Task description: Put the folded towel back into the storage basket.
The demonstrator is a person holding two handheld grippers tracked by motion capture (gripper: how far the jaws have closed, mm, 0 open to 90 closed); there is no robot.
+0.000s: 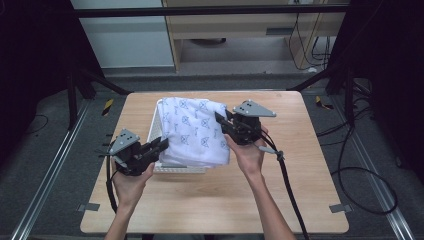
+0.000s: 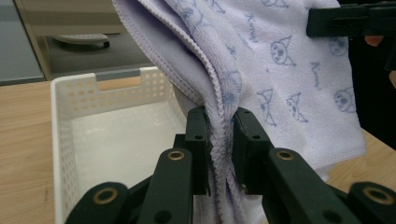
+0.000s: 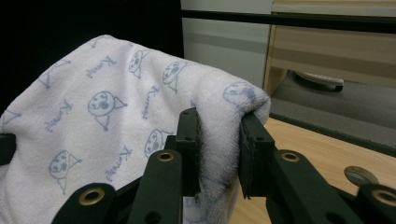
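Item in hand: a white towel (image 1: 194, 131) printed with blue cat faces, held up over a white perforated basket (image 1: 156, 122) that stands on the wooden surface (image 1: 210, 200). The towel hangs between the two claws and drapes across the basket's top and near rim; whether any part rests inside cannot be told.

Left claw (image 2: 219, 135): pressed together on a bunched, stitched edge of the towel at the near-left side. Several layers sit between the jaws.

Right claw (image 3: 218, 140): pinching a thick fold at the towel's far-right corner. The grip looks full and deep.

The left gripper view shows the basket's floor bare.

Judgement on the step: the towel appears to be carried clear of, or toward, the basket. To do it well, keep both claws level with each other and the cloth lightly taut, so the slack middle does not snag the rim. Keep both pinches firm until the cloth is placed.
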